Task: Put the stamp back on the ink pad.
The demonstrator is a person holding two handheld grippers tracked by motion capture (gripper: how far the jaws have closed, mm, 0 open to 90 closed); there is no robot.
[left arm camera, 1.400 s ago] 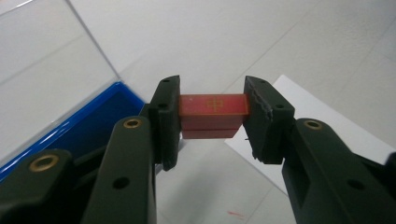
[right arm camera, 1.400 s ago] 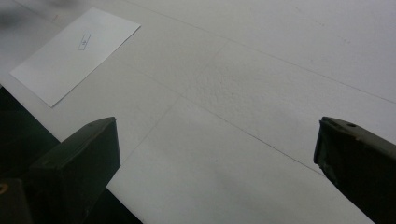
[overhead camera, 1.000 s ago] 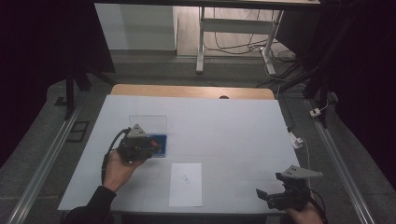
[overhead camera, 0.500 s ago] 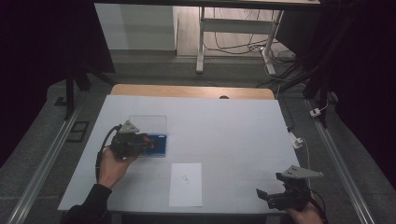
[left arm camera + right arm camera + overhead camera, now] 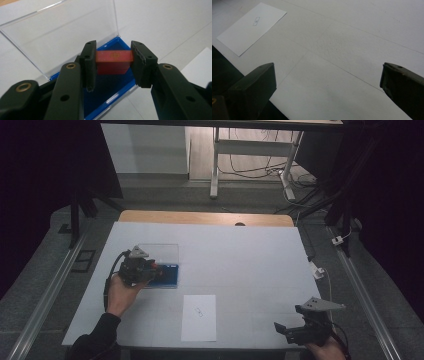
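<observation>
Right gripper (image 5: 292, 330) sits at the near right edge of the table (image 5: 250, 250), jaws spread wide with nothing between them; in the right gripper view there is only bare tabletop between the two black jaws. My read: it's parked clear so it doesn't crowd the work on the left.

Paper sheet (image 5: 199, 317) lies flat near the front edge, centre-left, with a small printed outline at its middle. It's well apart from both grippers. Likely a placement marker, judging by the outline, but I can't confirm that.

Left gripper (image 5: 113, 61) is mid-left on the table, clamped on a red block (image 5: 114, 59). The pads press the block's two short ends, so it spans the gap crosswise and roughly level. Gripping by the ends keeps the top and long faces free, which suits lowering into or lifting out of a tight tray. There's a small gold mark on the top face; too small to read.

The block is directly over the blue tray of the box (image 5: 110, 95), at its far end. Whether its underside touches the tray floor or hangs just above, I can't tell.

The clear lid (image 5: 62, 32) stands open, hinged back on the far side and tilted away from the gripper, which leaves the tray open to a near-side approach. In the high view the box (image 5: 170, 275) lies just right of the left gripper's body.
</observation>
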